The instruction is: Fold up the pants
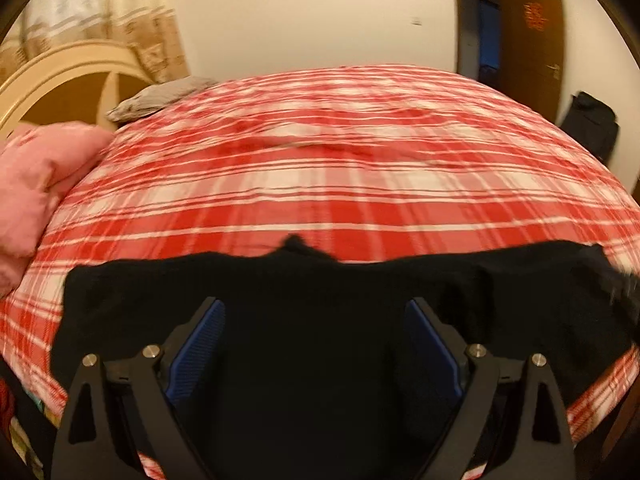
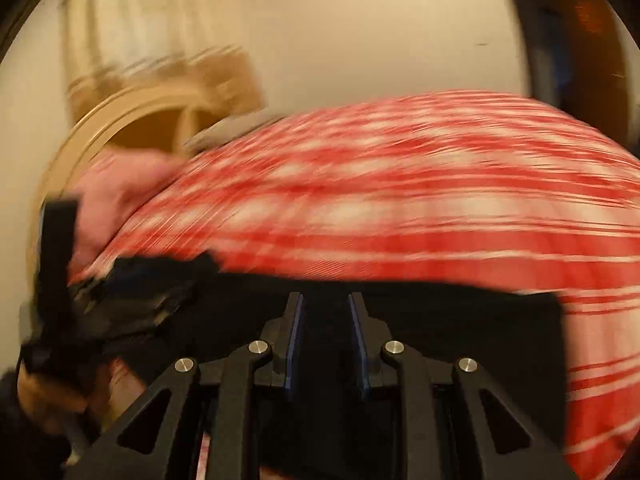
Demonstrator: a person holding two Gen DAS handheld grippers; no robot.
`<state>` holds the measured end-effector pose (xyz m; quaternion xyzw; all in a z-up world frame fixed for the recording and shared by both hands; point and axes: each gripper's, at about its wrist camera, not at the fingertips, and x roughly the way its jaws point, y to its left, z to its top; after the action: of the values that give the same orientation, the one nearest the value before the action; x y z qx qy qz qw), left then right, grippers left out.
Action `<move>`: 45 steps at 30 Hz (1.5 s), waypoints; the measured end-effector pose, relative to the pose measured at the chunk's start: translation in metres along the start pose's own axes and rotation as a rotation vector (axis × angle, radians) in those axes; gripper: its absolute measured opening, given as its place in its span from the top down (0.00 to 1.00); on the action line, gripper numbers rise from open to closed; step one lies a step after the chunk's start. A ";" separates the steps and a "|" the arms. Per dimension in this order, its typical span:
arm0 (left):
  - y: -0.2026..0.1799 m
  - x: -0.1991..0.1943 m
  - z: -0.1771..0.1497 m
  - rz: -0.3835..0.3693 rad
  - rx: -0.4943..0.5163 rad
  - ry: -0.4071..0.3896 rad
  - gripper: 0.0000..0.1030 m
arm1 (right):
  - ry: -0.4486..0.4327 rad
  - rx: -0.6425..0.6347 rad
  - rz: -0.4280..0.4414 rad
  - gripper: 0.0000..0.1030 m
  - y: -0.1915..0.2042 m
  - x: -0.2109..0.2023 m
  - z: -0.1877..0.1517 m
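The black pants (image 1: 304, 296) lie flat across the near edge of the bed, a small peak of cloth at their far edge. My left gripper (image 1: 314, 308) hovers over their middle, open wide, its blue pads (image 1: 200, 344) bare. The right wrist view is heavily blurred. There my right gripper (image 2: 326, 300) sits over the pants (image 2: 460, 320) with its jaws a narrow gap apart. Only black shows in that gap, so I cannot see whether cloth is pinched. The left gripper (image 2: 56, 264) and a hand (image 2: 44, 396) show at that view's left edge.
A red and white plaid bedspread (image 1: 340, 184) covers the bed. A pink pillow (image 1: 36, 176) and a grey one (image 1: 160, 98) lie by the curved headboard (image 1: 60, 76) on the left. A dark door (image 1: 532, 40) and a black bag (image 1: 592, 128) stand at the right.
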<state>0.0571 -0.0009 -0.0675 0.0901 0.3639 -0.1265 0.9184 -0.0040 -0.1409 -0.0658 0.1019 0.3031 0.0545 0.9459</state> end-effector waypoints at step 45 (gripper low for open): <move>0.098 0.002 -0.034 0.158 -0.118 0.047 0.00 | 0.044 -0.041 0.158 0.75 0.056 0.003 -0.020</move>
<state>0.0656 0.1013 -0.0859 0.0670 0.3837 -0.0298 0.9205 -0.0157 -0.0824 -0.0709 0.1049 0.3136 0.1372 0.9337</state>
